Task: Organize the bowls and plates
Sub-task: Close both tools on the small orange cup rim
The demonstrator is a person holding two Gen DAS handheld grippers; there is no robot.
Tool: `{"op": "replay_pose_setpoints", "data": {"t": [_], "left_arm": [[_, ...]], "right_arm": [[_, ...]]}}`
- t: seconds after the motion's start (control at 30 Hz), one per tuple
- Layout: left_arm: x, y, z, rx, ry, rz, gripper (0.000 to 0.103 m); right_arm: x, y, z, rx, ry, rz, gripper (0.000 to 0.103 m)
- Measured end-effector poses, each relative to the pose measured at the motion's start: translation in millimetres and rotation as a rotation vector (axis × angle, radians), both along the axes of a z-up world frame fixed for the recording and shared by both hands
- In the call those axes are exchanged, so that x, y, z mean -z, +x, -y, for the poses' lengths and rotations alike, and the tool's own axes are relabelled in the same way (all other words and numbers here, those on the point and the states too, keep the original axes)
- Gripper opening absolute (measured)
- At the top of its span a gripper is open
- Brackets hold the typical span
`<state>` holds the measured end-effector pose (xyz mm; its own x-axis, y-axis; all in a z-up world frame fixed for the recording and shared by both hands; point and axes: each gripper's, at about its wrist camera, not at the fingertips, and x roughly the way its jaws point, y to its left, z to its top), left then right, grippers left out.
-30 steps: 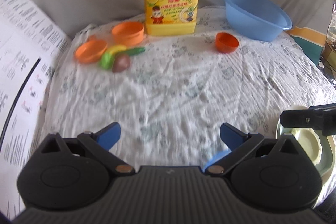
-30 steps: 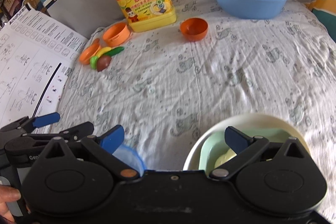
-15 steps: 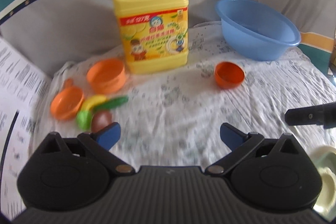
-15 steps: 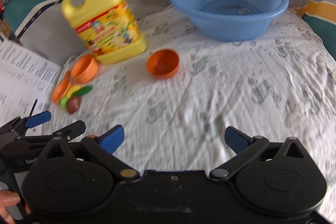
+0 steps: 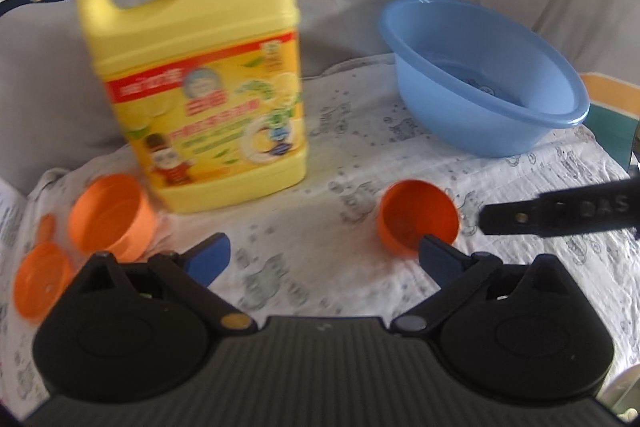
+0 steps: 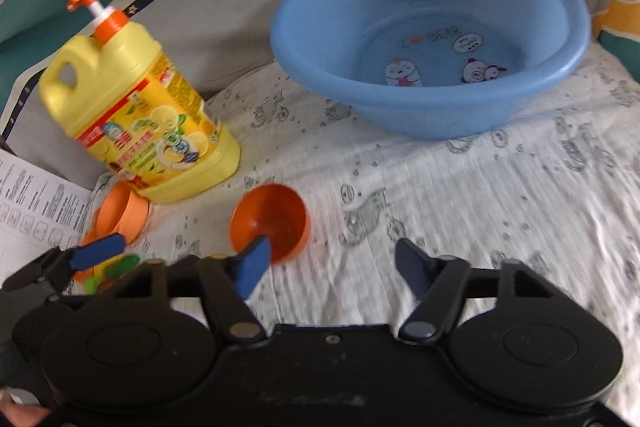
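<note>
A small dark-orange bowl (image 5: 414, 217) sits on the patterned cloth; it also shows in the right wrist view (image 6: 276, 217). My left gripper (image 5: 322, 257) is open and empty, its right finger just before the bowl. My right gripper (image 6: 332, 265) is open and empty, its left finger over the bowl's near rim. A lighter orange bowl (image 5: 110, 213) and a small orange dish (image 5: 38, 287) lie at the left. The right gripper's finger (image 5: 560, 213) shows at the right of the left wrist view.
A yellow detergent jug (image 5: 200, 87) with an orange pump stands at the back left. A blue basin (image 6: 432, 31) sits at the back right. Printed paper (image 6: 36, 211) lies at the left edge. Green toy pieces (image 6: 116, 269) lie beside the left gripper's finger.
Both grippers have moved forward across the cloth toward the small dark-orange bowl. The stack of plates near the front has dropped out of view.
</note>
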<state>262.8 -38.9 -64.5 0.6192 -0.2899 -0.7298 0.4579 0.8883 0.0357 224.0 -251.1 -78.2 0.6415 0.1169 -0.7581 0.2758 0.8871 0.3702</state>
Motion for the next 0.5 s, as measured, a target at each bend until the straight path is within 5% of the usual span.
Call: {"op": "replay_pose_setpoints", "data": {"t": [0.27,0.5], "left_arm": [[23,19,25,0.077,0.018,-0.043,0.076],[40,24,27,0.117,-0.004,-0.102,0.028]], "right_arm": [[17,36,-2,-0.039,0.044,0.005,0.026],[34,48,-16,-0.056,0.067,-0.006,0.010]]}}
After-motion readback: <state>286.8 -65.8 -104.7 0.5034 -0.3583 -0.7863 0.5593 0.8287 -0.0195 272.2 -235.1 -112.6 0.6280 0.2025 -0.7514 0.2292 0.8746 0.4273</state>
